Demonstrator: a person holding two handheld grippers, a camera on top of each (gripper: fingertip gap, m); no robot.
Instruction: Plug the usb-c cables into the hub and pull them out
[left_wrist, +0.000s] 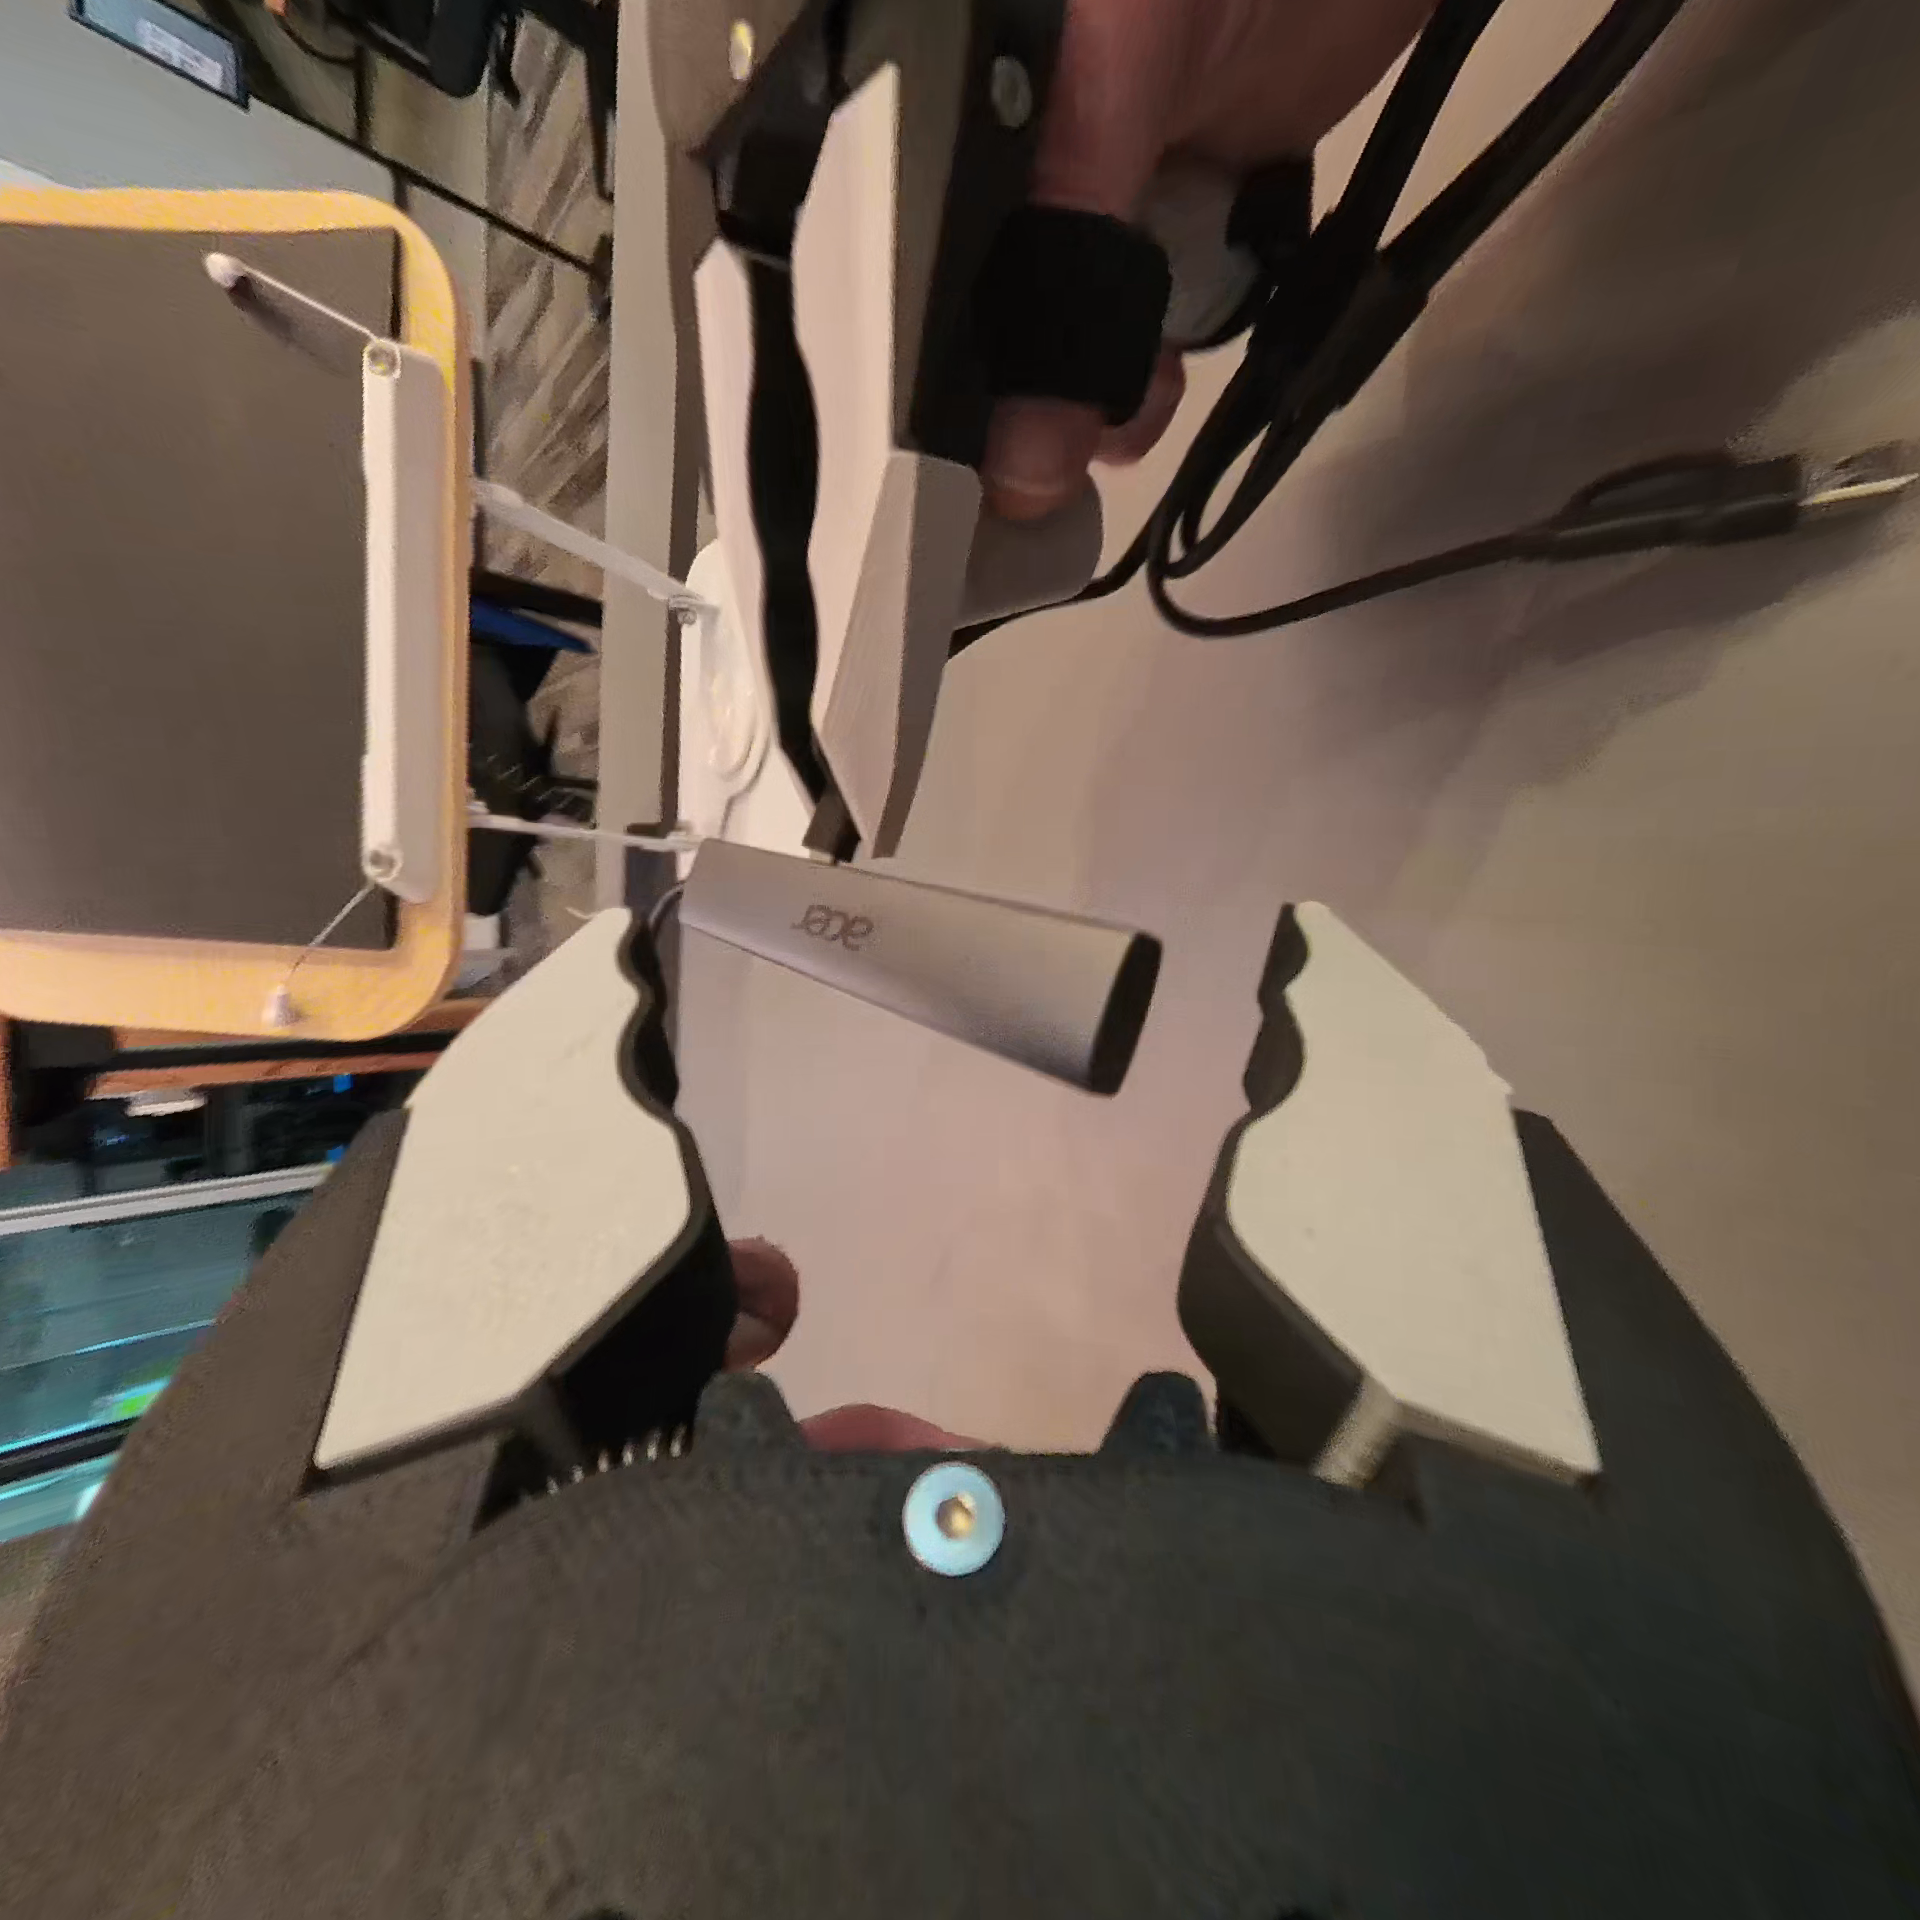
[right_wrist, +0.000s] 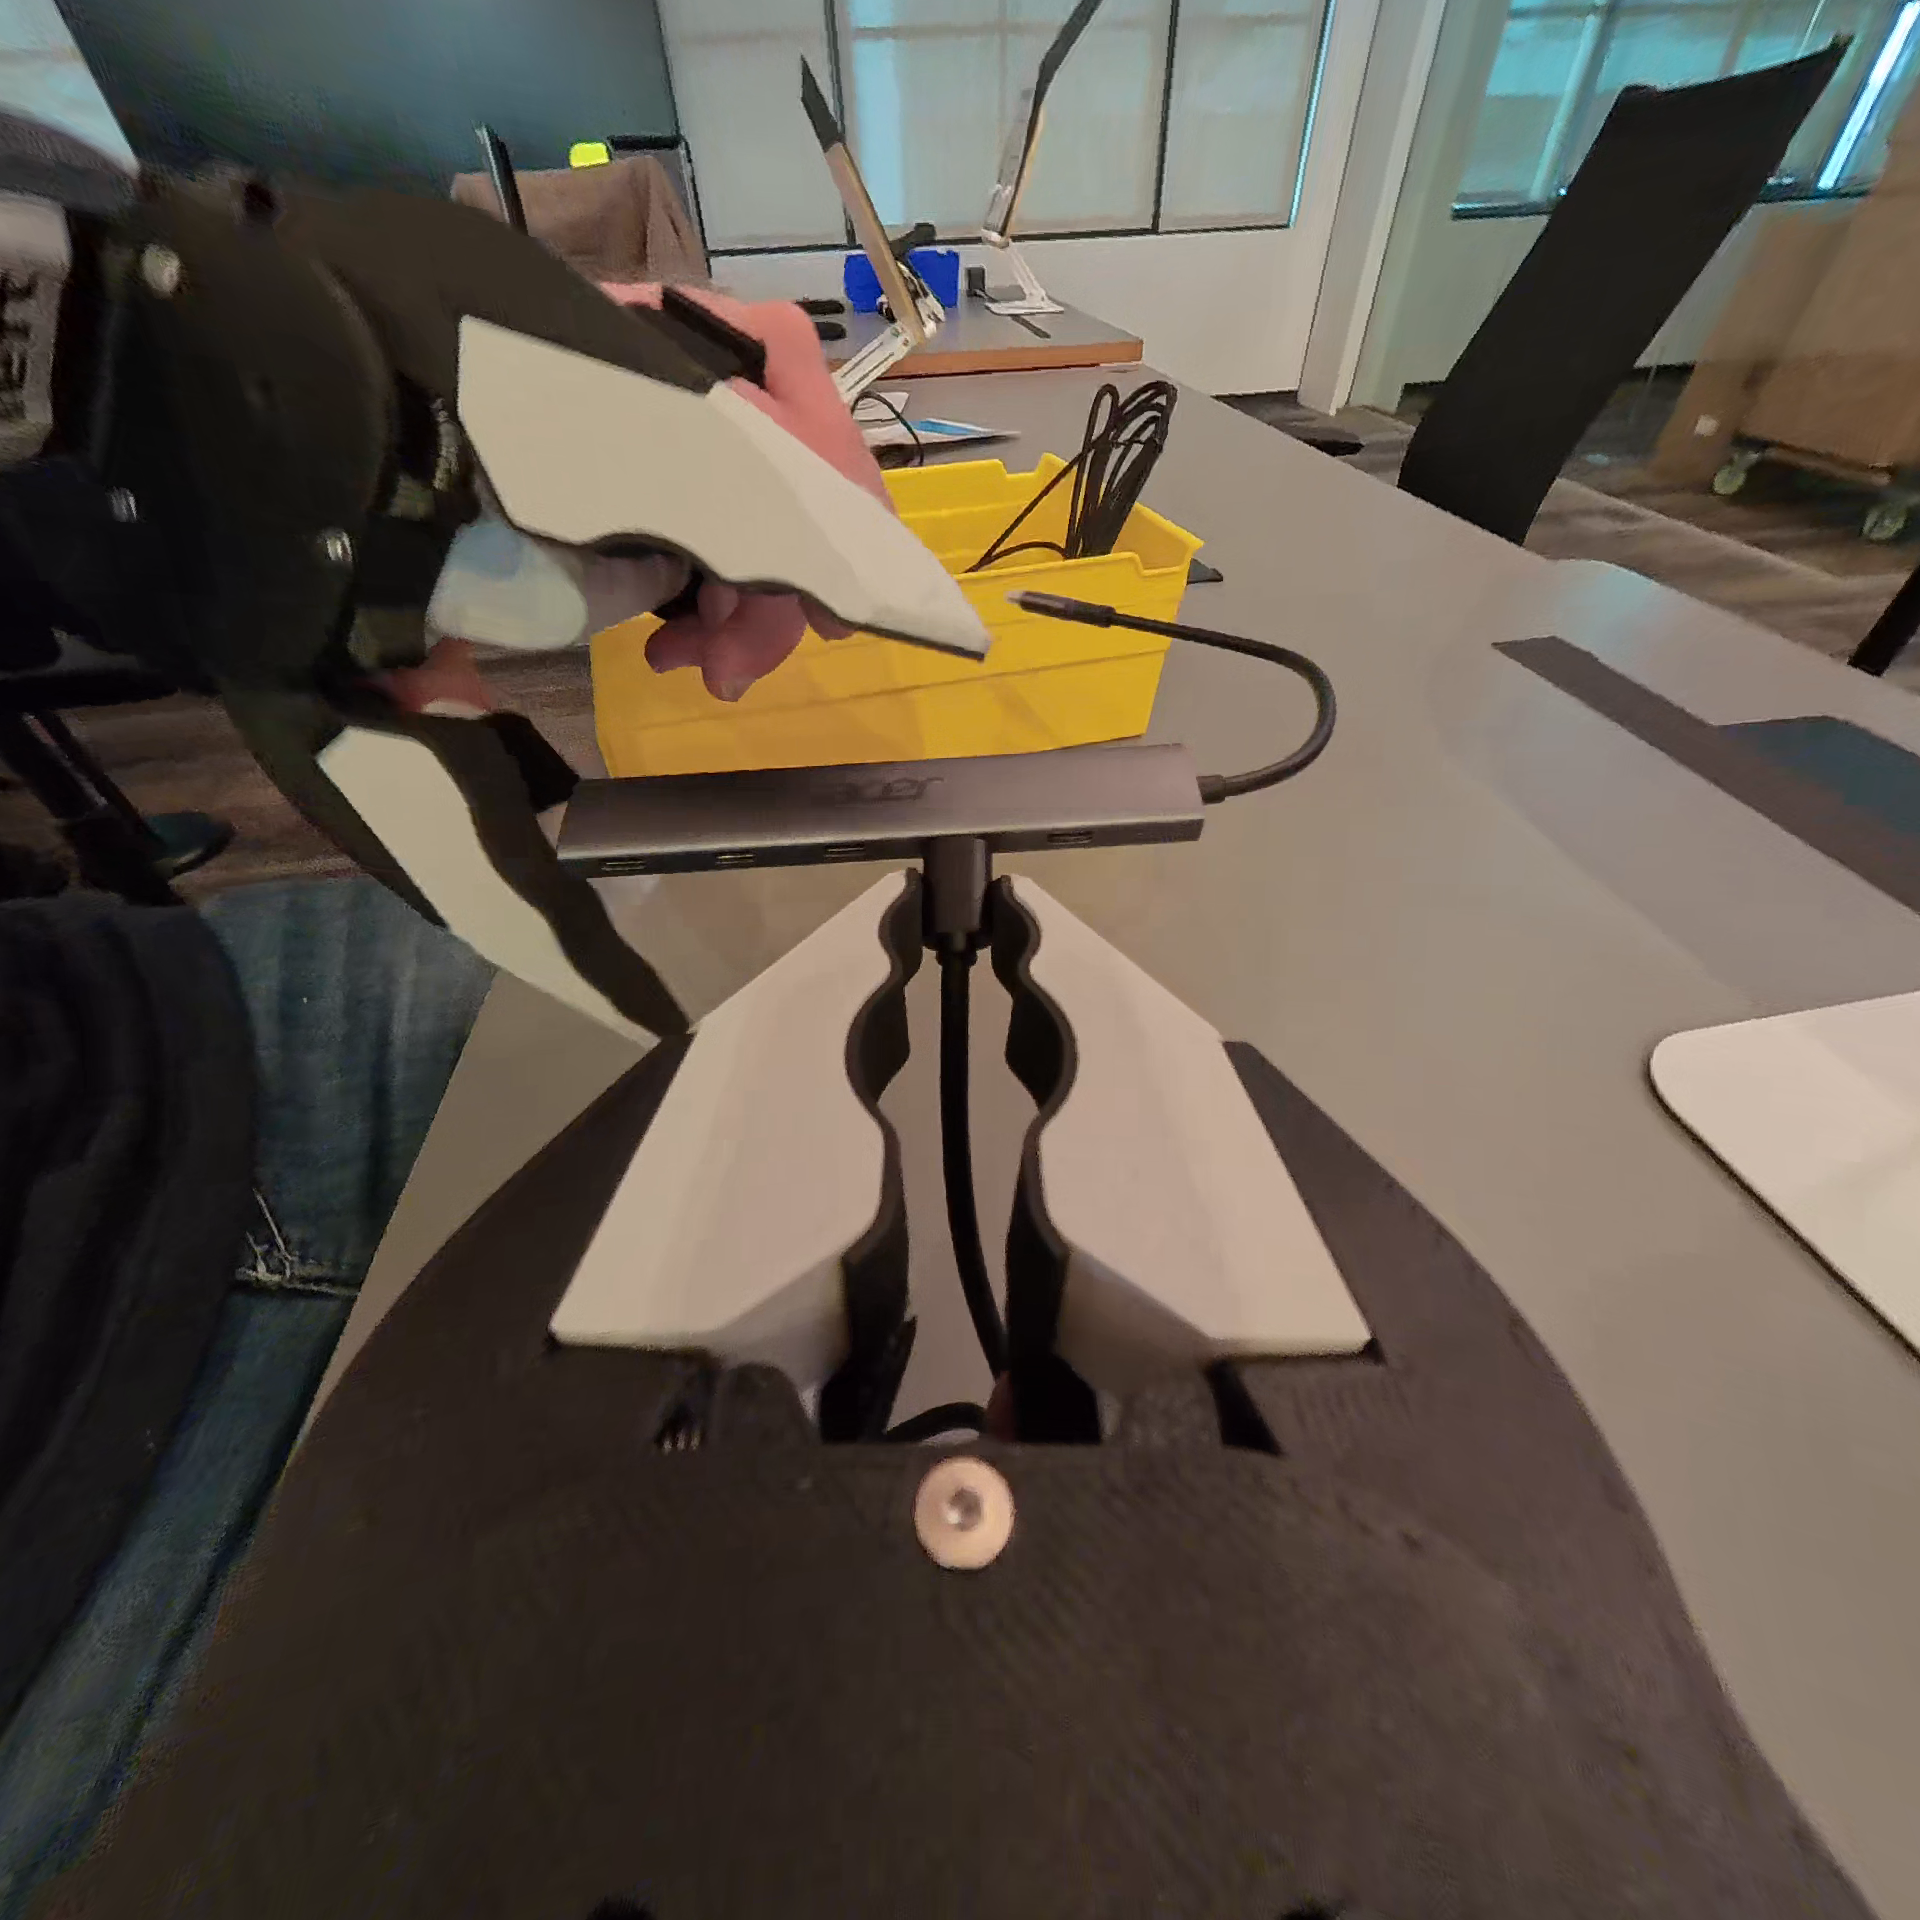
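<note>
Jaws: right clamps cable plug (right_wrist: 956, 883), left gapes; yellow bin (right_wrist: 894, 665) holds coiled cables (right_wrist: 1117, 468).

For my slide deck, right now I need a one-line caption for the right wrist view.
Right tongs shut on a black cable plug at the grey hub; left tongs open beside it.

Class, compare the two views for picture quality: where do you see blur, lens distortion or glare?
Left wrist view: rotated sideways, motion-blurred, the hub soft-edged, the table bowed by the wide lens. Right wrist view: sharper on the hub's ports and the plug in the right gripper, the left gripper smeared, sheen on the table, the windows washed out.
</note>
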